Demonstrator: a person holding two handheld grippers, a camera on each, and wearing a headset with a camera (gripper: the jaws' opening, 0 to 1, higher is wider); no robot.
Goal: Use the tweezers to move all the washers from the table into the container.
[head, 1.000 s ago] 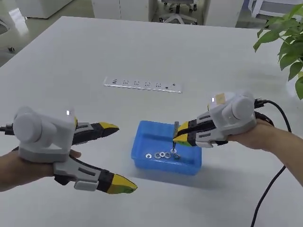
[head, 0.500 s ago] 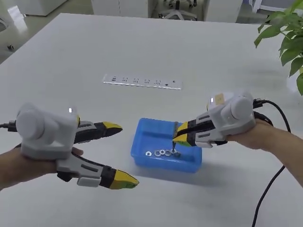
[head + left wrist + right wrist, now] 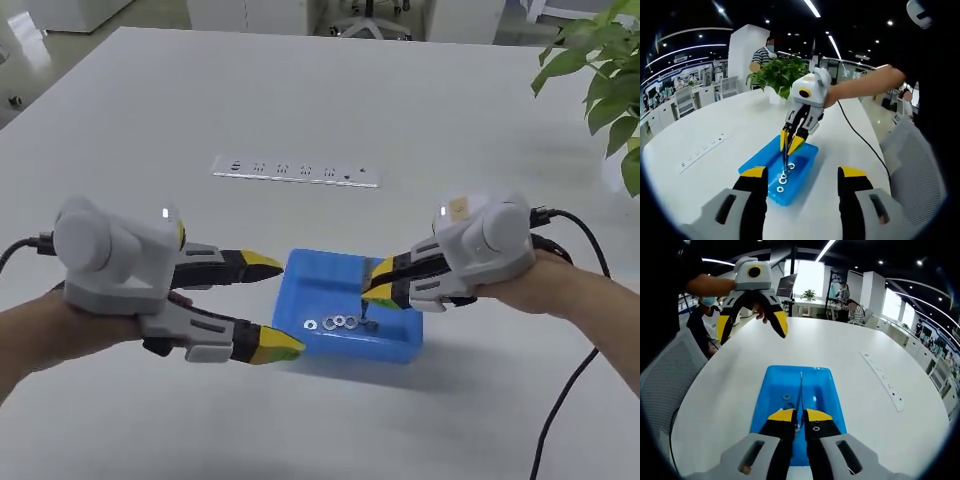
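The right gripper (image 3: 375, 281) was pressed nearly together, pinching the tweezers (image 3: 800, 387), whose tips pointed down into the blue container (image 3: 308, 275) right beside the washers (image 3: 338, 322). Those washers lay in a short row inside the container, along its near wall. The left gripper (image 3: 280, 306) was spread wide at the container's left edge, holding nothing.
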